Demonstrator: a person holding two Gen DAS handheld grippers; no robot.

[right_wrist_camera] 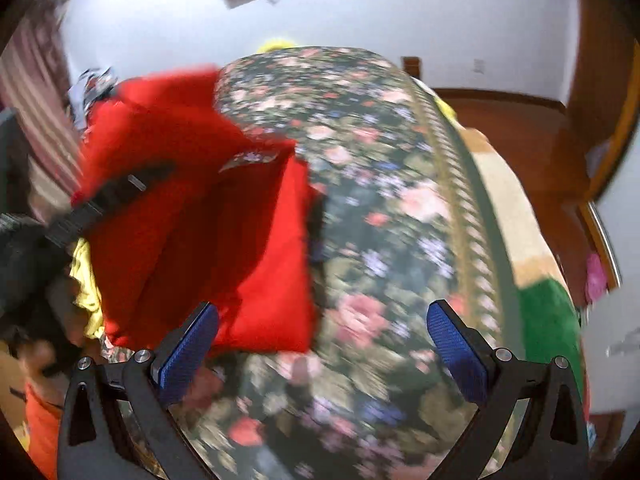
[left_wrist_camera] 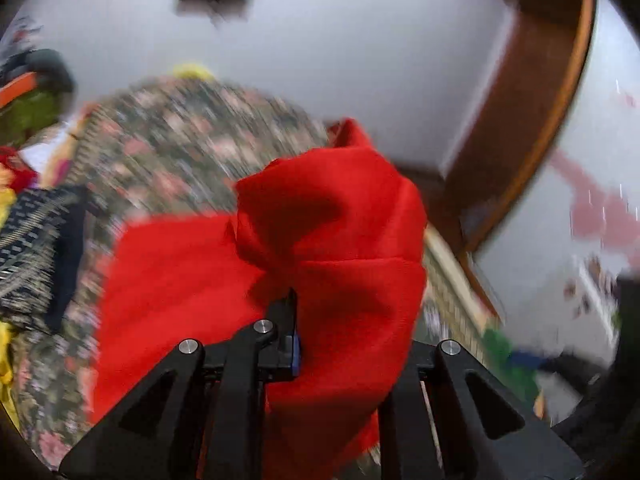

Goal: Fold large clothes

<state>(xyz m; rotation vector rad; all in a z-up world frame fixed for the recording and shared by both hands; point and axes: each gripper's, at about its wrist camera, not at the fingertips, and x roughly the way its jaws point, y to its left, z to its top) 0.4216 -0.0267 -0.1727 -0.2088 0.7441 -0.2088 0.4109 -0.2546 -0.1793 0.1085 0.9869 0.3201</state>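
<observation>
The left gripper (left_wrist_camera: 298, 320) is clamped on a bunched fold of the red garment (left_wrist_camera: 332, 248), which drapes over its right finger and hides it; only the left finger (left_wrist_camera: 286, 316) shows. The rest of the cloth trails left onto the floral bedspread (left_wrist_camera: 180, 144). A dark patterned garment (left_wrist_camera: 36, 256) lies at the left edge, a wooden door frame (left_wrist_camera: 532, 112) stands at the right, all motion-blurred
</observation>
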